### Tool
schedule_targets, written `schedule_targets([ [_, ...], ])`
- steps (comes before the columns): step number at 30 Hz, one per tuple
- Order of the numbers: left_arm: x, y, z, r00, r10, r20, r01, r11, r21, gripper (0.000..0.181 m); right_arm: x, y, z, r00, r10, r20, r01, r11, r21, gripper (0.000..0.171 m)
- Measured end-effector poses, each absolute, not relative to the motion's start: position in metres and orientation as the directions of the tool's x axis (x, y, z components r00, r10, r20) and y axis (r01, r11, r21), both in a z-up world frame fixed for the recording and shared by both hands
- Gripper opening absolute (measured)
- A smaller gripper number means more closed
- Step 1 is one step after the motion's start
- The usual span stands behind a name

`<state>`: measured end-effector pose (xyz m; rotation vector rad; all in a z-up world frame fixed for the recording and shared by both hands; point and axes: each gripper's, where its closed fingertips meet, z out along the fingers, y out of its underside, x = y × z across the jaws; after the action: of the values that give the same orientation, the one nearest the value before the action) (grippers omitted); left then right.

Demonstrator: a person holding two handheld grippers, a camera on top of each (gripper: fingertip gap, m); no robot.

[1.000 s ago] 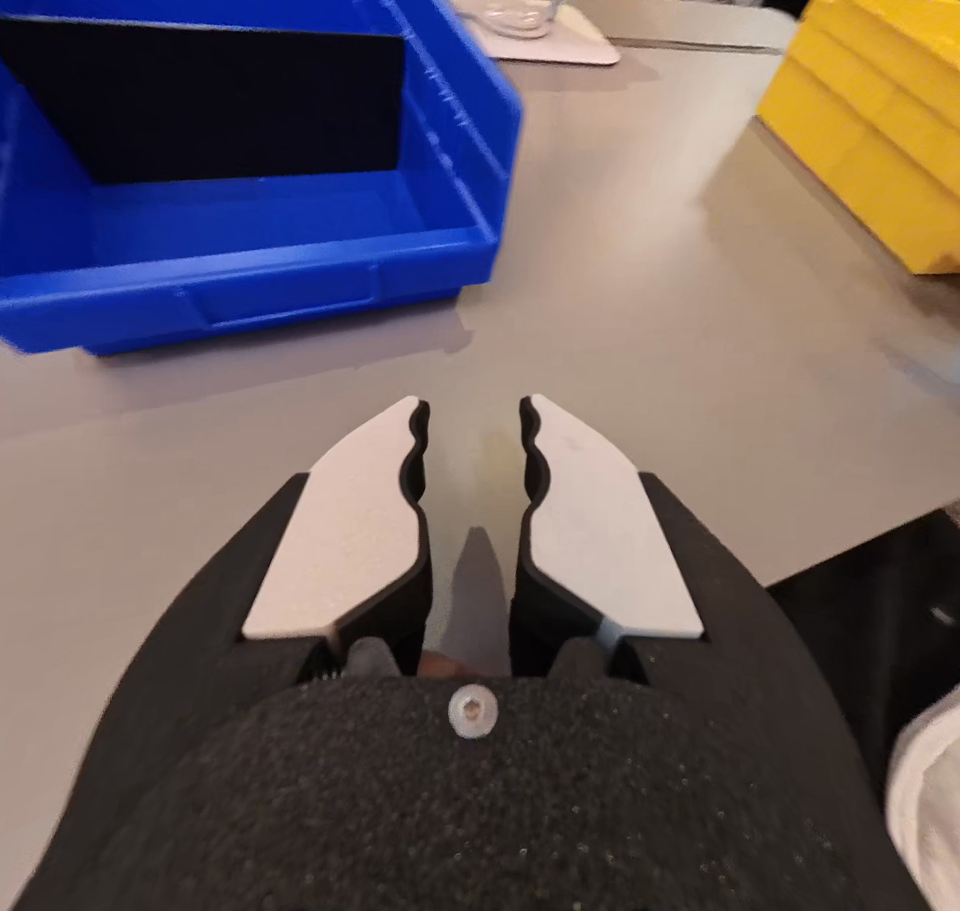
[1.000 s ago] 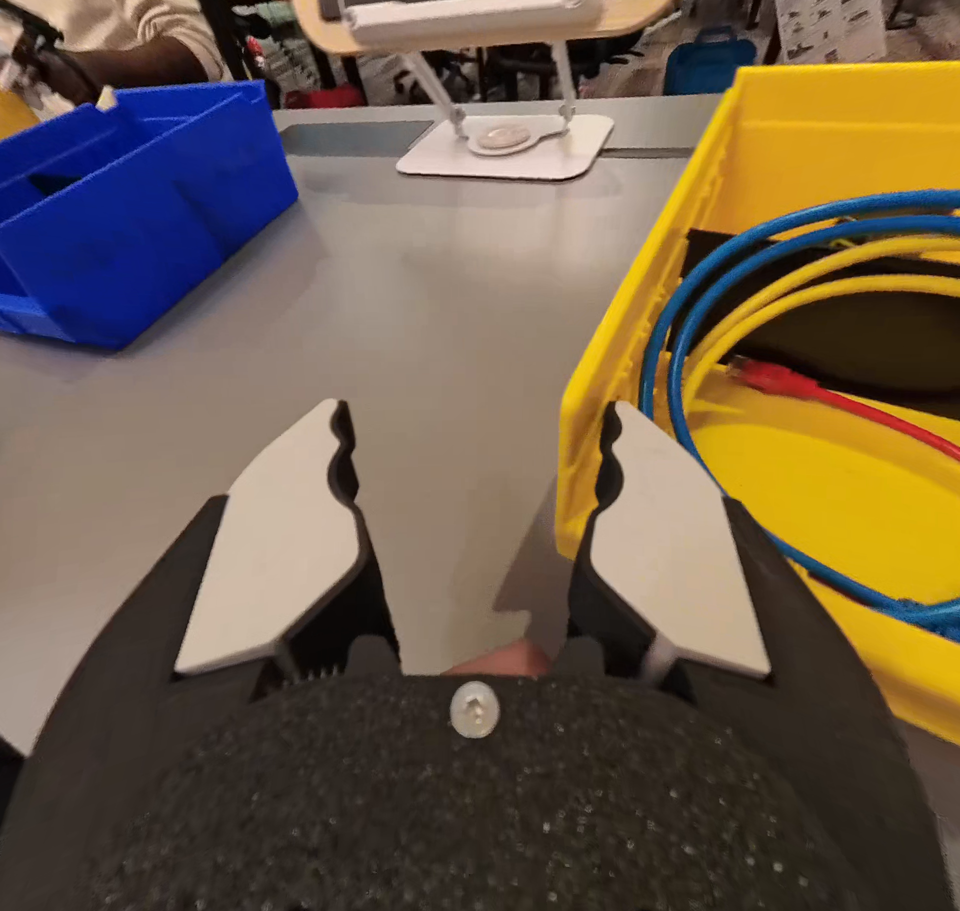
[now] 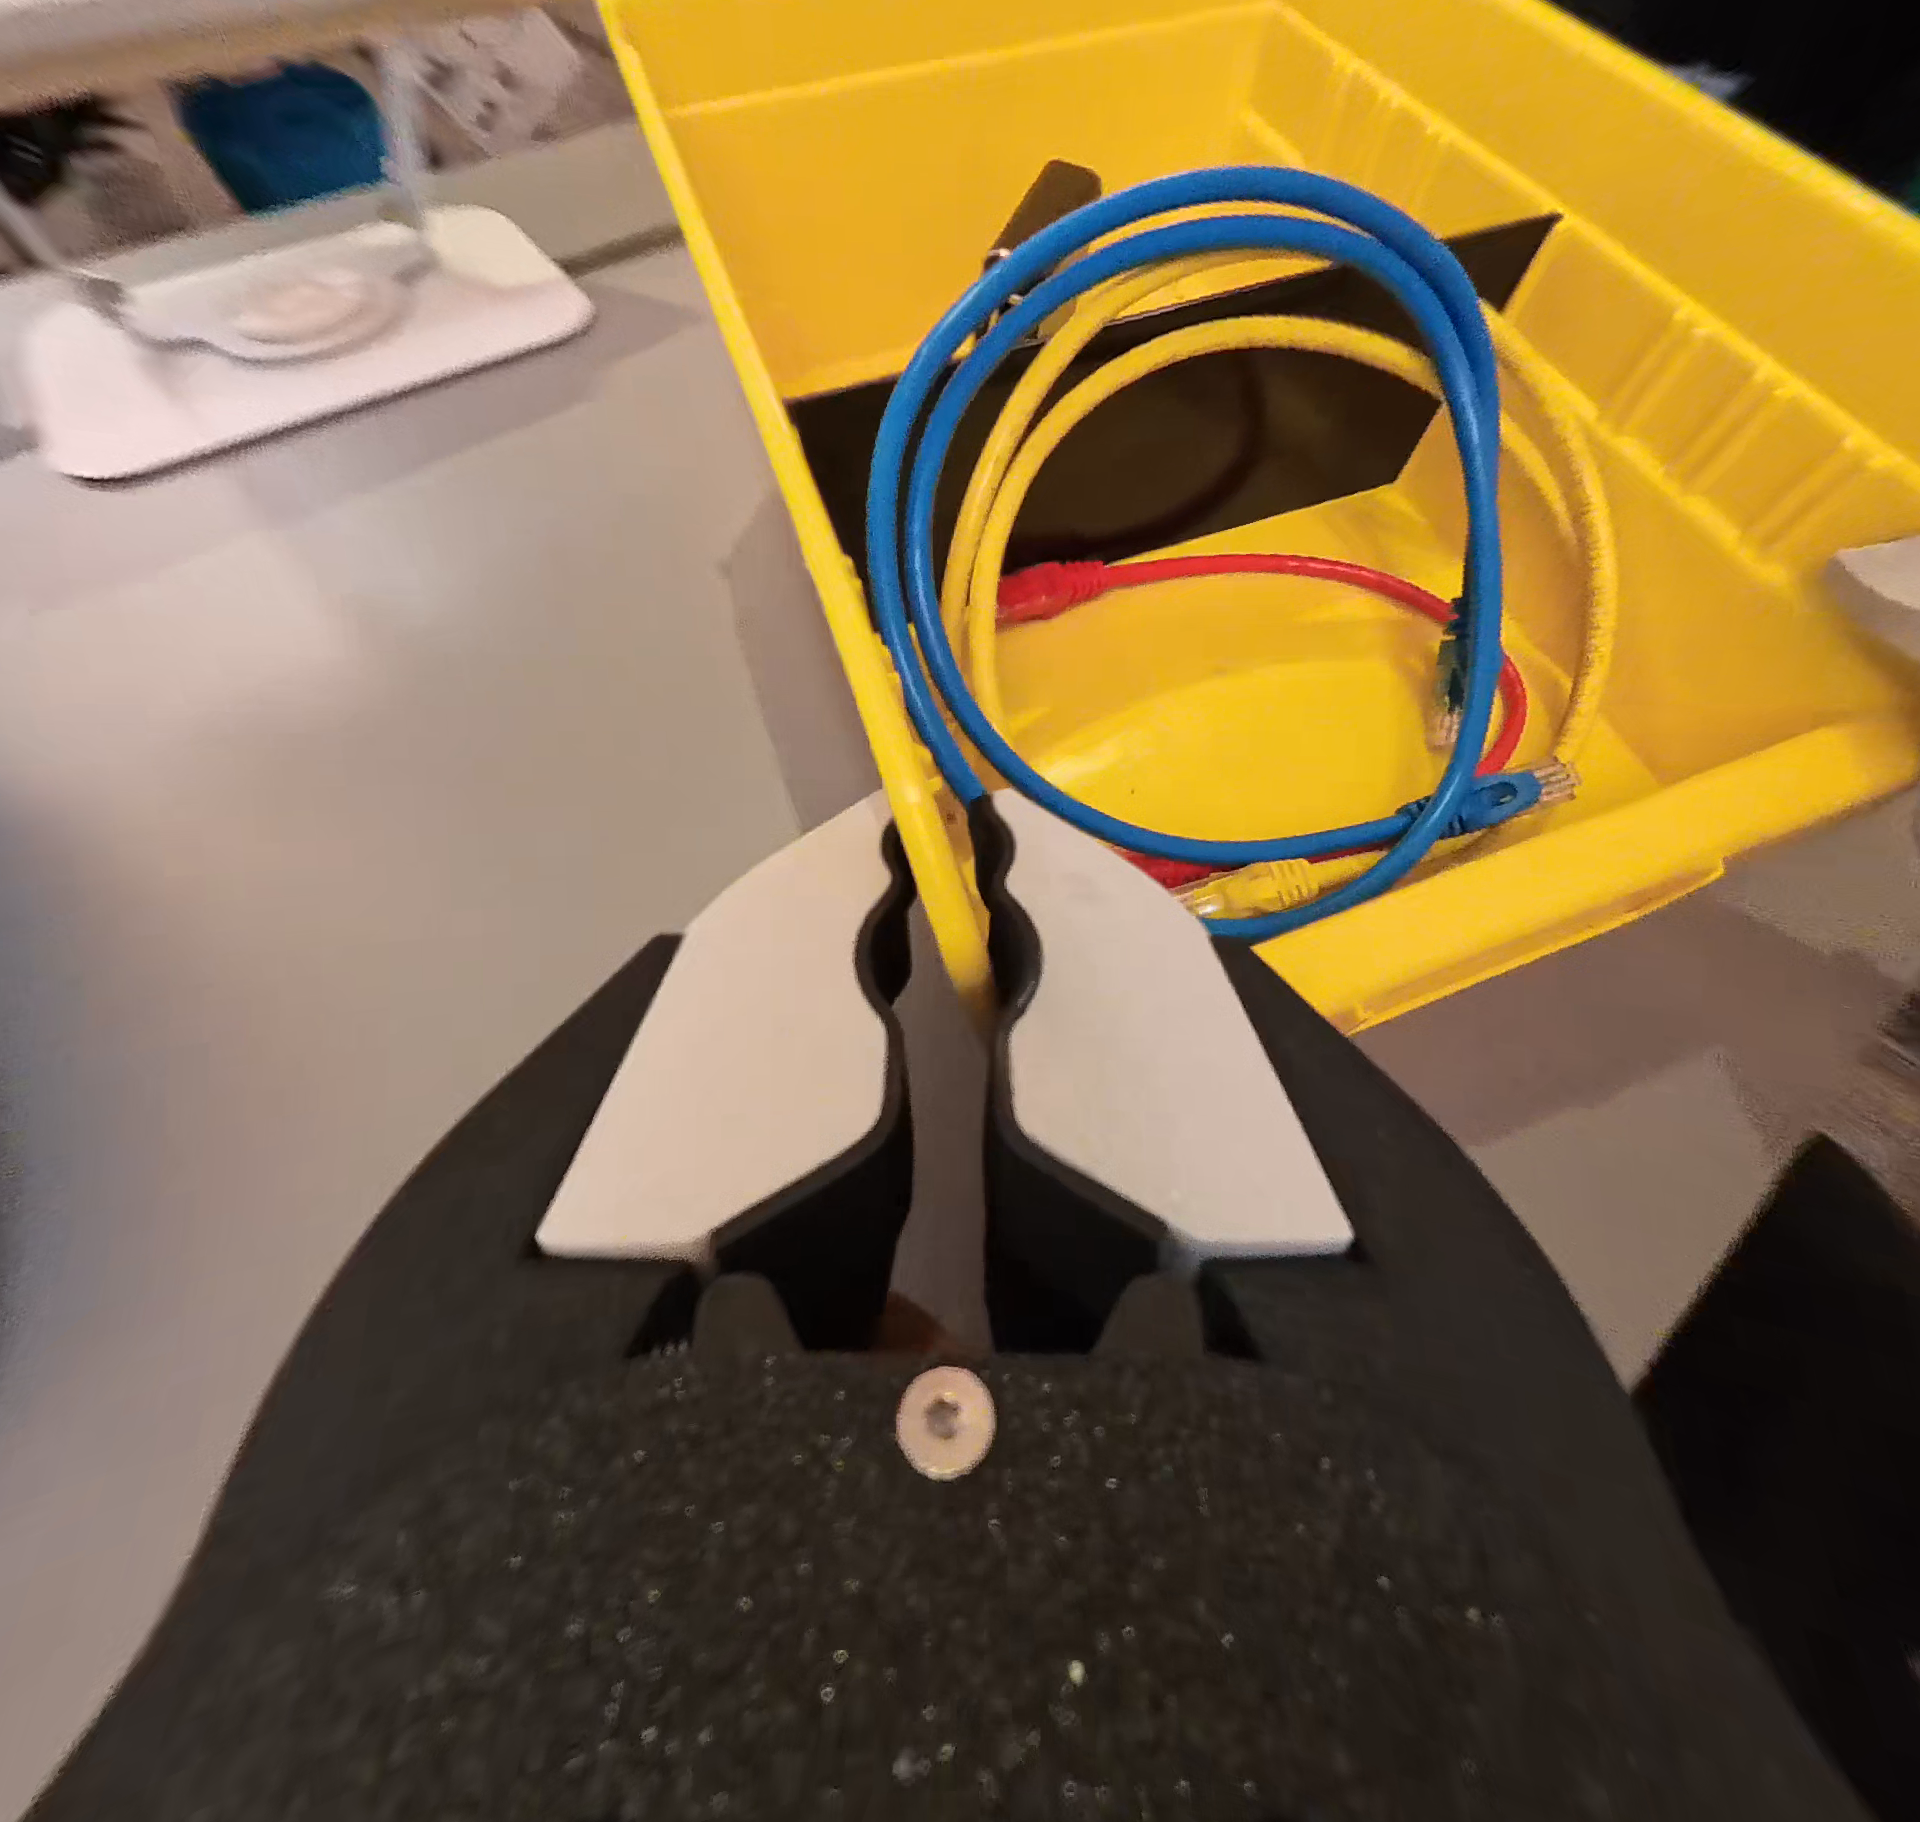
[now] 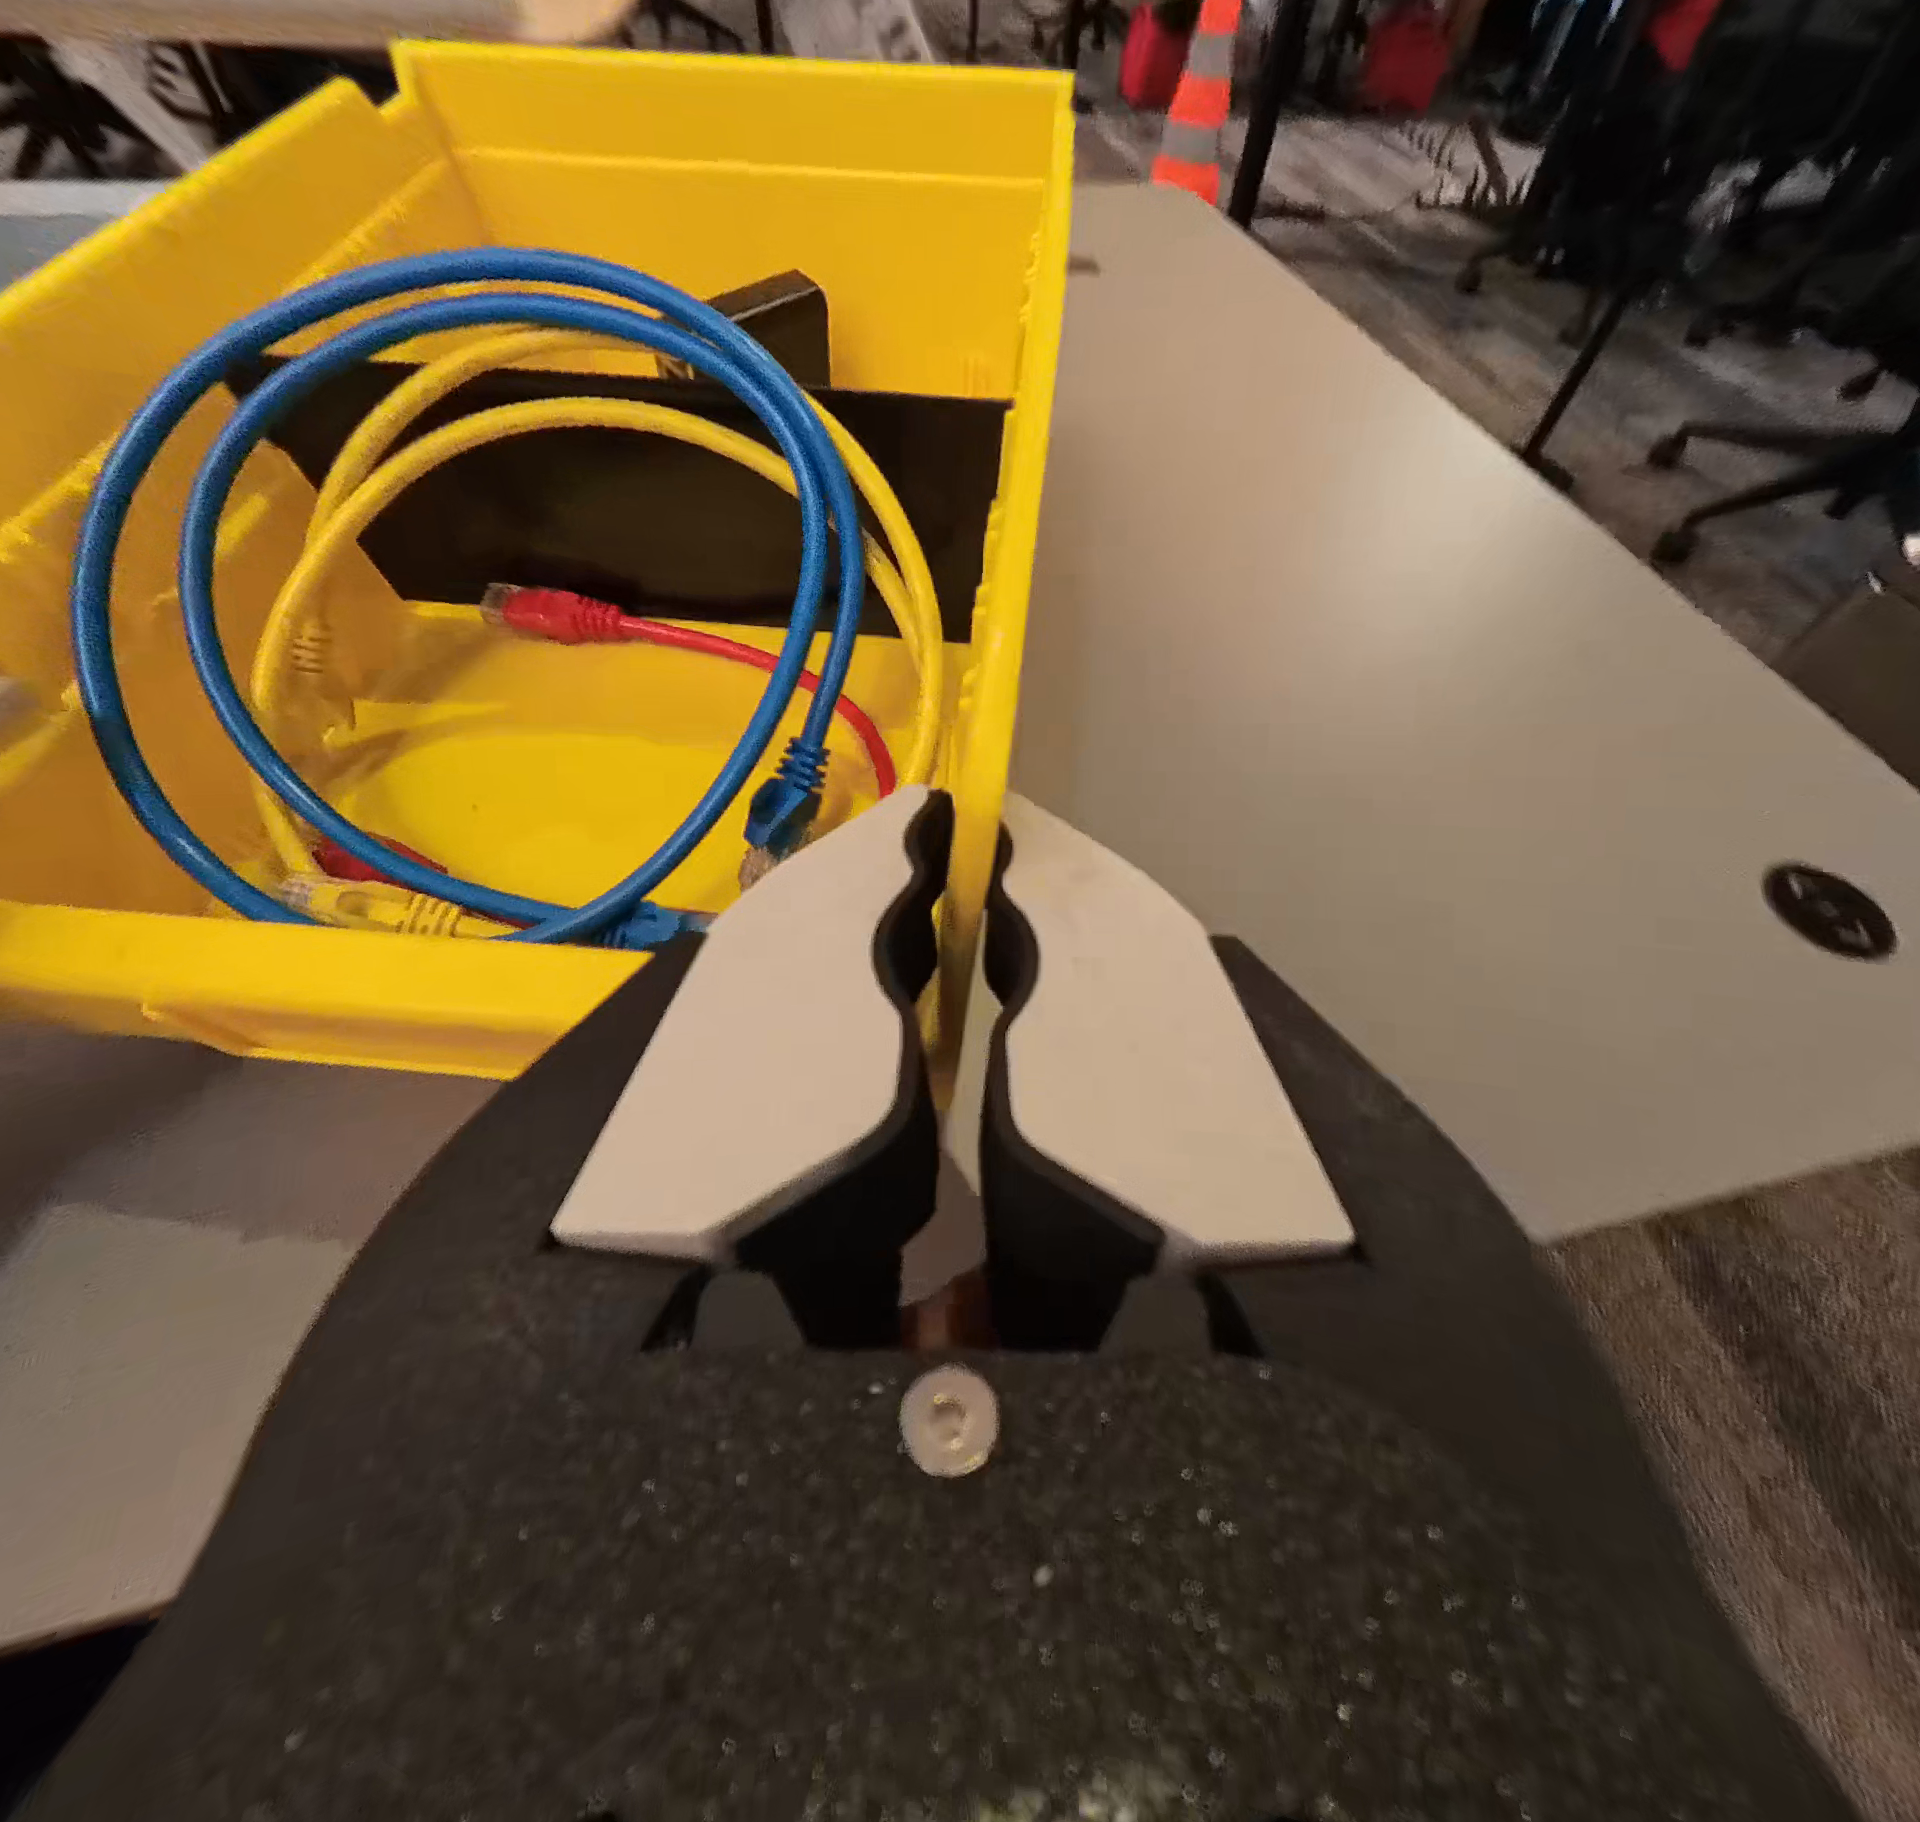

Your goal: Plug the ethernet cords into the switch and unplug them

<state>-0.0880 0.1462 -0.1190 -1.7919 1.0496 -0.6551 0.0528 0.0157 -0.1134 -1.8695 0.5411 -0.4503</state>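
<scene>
Yellow bin [image 3: 1039,110] holding blue [image 3: 904,567], yellow [image 3: 1590,546], red cords [image 3: 1299,564], both grippers [image 3: 940,837] [image 4: 971,827] seemingly pinching its walls

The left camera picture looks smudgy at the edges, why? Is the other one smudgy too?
Left wrist view: the white stand is blurred, while the blue cord stays sharp. Right wrist view: the orange cone and chairs behind are smeared, and the yellow bin is clearer.

Warm indoor light, fairly bright, seemingly from overhead. The grey worktop [image 3: 416,733] carries a soft sheen and a shadow beside the yellow bin [image 3: 1039,110]. Left view smears with motion blur at its far-left edge; the background of both views is soft. Wide-angle bending curves the edges. Cables stay crisp.
</scene>
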Motion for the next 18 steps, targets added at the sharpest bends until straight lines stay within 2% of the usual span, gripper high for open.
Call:
schedule_targets([
  [5, -0.150, 0.196, -0.107, 0.626, -0.779, -0.033, -0.321, -0.219, -0.921, 0.007, 0.006, 0.079, -0.101, 0.891, -0.445, 0.088, -0.052, -0.292, -0.955, 0.005],
  [9, -0.195, 0.224, -0.114, 0.679, -0.734, -0.032, -0.319, -0.256, -0.913, 0.009, -0.029, 0.128, -0.112, 0.932, -0.353, 0.075, -0.050, -0.331, -0.942, 0.005],
  [14, -0.226, 0.231, -0.127, 0.709, -0.706, 0.000, -0.315, -0.317, -0.895, 0.013, -0.055, 0.151, -0.130, 0.958, -0.283, 0.034, -0.081, -0.384, -0.920, 0.005],
  [18, -0.234, 0.225, -0.125, 0.686, -0.726, -0.052, -0.337, -0.254, -0.907, 0.020, -0.059, 0.160, -0.134, 0.975, -0.220, -0.021, -0.109, -0.393, -0.913, 0.004],
])
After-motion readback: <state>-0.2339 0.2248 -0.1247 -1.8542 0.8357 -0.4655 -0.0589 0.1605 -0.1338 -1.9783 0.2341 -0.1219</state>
